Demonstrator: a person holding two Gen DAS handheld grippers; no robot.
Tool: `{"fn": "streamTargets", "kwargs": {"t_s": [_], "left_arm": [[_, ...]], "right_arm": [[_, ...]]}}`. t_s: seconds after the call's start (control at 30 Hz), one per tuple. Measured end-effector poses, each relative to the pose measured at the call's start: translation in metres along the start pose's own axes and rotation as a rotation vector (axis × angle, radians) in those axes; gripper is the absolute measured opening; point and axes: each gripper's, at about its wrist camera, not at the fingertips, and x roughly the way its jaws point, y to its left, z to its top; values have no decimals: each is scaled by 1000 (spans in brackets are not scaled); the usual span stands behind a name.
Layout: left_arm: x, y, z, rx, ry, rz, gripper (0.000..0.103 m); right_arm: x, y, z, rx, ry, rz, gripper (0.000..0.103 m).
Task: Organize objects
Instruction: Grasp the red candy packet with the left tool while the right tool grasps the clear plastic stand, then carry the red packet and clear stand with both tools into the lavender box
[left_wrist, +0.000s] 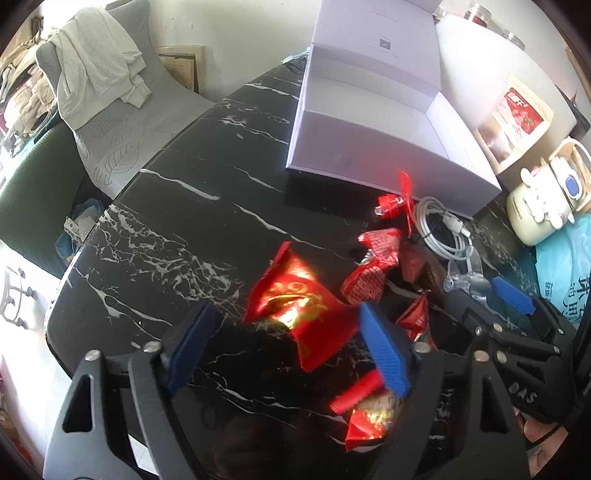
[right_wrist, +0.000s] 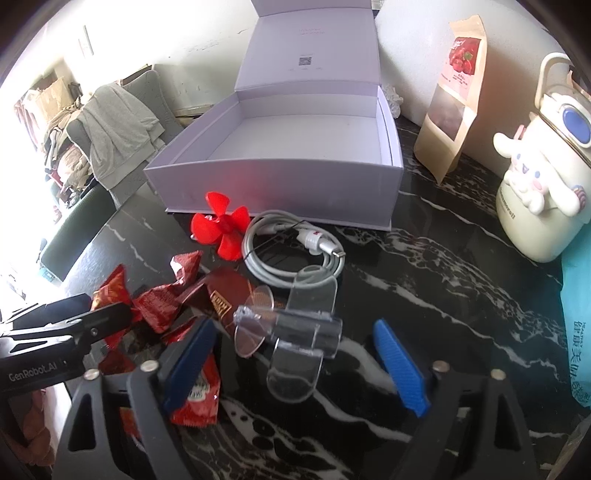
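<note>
An open lavender box (left_wrist: 332, 155) (right_wrist: 277, 184) stands on the black marble table (left_wrist: 184, 229), its inside bare. In front of it lie a red propeller (right_wrist: 219, 229), a coiled white cable (right_wrist: 291, 251), several red snack packets (right_wrist: 155, 302) and a brown packet (right_wrist: 221, 295). My left gripper (left_wrist: 288, 350) is open, its blue pads on either side of a large shiny red packet (left_wrist: 295, 306) lying flat. My right gripper (right_wrist: 295, 365) is open around a clear plastic propeller piece (right_wrist: 299, 328) resting on the table. A red sachet (right_wrist: 195, 395) lies by its left finger.
A cream kettle with a cartoon dog (right_wrist: 535, 184), a kraft snack pouch (right_wrist: 450, 99) and a teal bag (right_wrist: 580, 332) crowd the right side. A chair draped with a grey garment (left_wrist: 103, 74) stands beyond the table's left edge. The left gripper's body (right_wrist: 66, 332) reaches in over the packets.
</note>
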Motion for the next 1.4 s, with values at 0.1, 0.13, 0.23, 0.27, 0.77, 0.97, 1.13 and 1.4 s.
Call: {"fn": "streamTargets", "kwargs": {"t_s": [0.1,0.13,0.23,0.27,0.77,0.97,1.13,1.4], "left_arm": [[3,4,0,-13,10,-15,65],[5,5,0,-15,12,-18,63],[6,6,0,-17,6,-22,57],[7,5,0,-10,4,-15,53],[-3,6,-6,-2,-15,-38,42],[-17,3,-9,16,-55,-32,42],[-27,2,-16,18,-71,-34,42],[-47,-6,-27,47,-111,-45,42]], "right_arm": [[7,-1,0,11,28,12,75],[7,0,0,5,23,9,72],[7,0,0,-3,18,4,62],[7,0,0,-3,15,3,62],[-6,-2,-10,-13,-8,-14,62],[-18,0,-16,-21,-31,-19,62],[-30,4,-23,-32,-51,-19,62],[-55,13,-32,-70,-97,-17,62]]}}
